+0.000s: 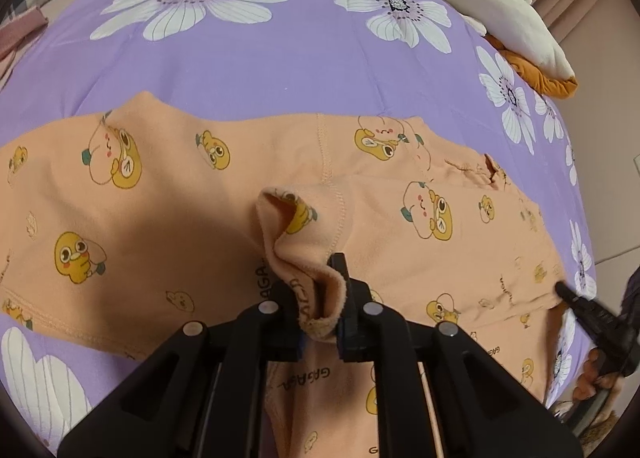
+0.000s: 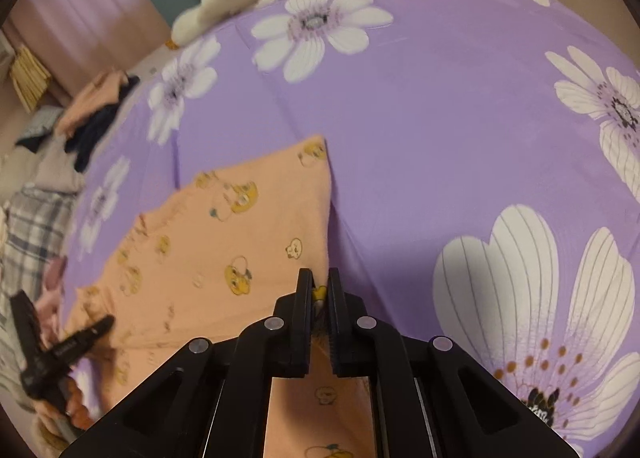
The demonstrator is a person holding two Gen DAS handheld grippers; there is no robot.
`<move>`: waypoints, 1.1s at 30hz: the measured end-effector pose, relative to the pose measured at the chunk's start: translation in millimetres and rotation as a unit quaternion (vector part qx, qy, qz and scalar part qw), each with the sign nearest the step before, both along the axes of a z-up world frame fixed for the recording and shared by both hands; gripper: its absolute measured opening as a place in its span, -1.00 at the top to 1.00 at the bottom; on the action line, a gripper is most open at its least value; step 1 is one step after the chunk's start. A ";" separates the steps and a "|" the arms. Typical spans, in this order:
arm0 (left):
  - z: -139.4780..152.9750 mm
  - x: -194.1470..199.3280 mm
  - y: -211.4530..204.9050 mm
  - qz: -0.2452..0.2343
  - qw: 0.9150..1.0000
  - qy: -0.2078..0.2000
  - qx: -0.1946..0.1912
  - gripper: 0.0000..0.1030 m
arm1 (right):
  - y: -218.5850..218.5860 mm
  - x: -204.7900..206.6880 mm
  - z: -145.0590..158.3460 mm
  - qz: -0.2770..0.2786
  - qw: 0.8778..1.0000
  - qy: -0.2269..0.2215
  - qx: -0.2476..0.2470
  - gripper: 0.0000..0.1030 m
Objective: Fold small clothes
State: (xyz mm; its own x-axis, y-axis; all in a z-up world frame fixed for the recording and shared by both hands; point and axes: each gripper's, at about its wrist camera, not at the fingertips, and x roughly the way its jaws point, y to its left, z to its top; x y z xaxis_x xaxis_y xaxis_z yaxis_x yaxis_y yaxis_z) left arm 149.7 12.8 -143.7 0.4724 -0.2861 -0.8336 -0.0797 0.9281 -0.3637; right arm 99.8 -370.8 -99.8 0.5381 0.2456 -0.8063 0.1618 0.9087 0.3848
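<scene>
Mid-fold, judging by the lie of the cloth: peach garment point(image 1: 168, 194) spread on the bed point(image 1: 260, 58), occupying the 9-to-3 band of the left wrist view, part already doubled over at 4 o'clock. Left tool point(image 1: 320, 290) pinching a bunched hem of the garment at 6 o'clock. Right tool point(image 2: 320, 290) nearly pressed together on the garment's edge at 6 o'clock of its own view, thin cloth between the fingers. Next move probably calls for lifting both pinched points together and carrying them toward 12 o'clock, keeping the edge taut. Count: one peach garment, two tools, one white plush point(image 1: 492, 6) at 1 o'clock, one loose clothes pile point(image 2: 96, 110) at 10 o'clock off the bed.
</scene>
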 end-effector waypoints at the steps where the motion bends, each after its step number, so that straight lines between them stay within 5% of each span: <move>1: -1.7 0.8 2.2 0.001 1.000 0.003 -0.007 0.74 | 2.8 2.3 -7.0 0.000 1.000 0.014 -0.010 0.87; 12: -3.3 -1.2 -1.0 0.003 1.000 0.000 0.002 0.72 | -5.1 -0.4 -22.9 -0.013 1.000 0.021 0.020 0.89; 33: -6.8 -8.5 -0.9 0.005 0.999 -0.040 0.006 0.71 | 6.0 -1.0 -22.2 -0.019 1.000 0.008 0.000 0.89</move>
State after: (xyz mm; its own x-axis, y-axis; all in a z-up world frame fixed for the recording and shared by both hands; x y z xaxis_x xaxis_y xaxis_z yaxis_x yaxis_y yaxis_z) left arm 141.2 11.9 -150.5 0.5401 -0.2714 -0.7967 -0.0611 0.9314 -0.3588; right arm 98.8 -364.7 -121.9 0.5344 0.2252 -0.8147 0.2026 0.9016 0.3821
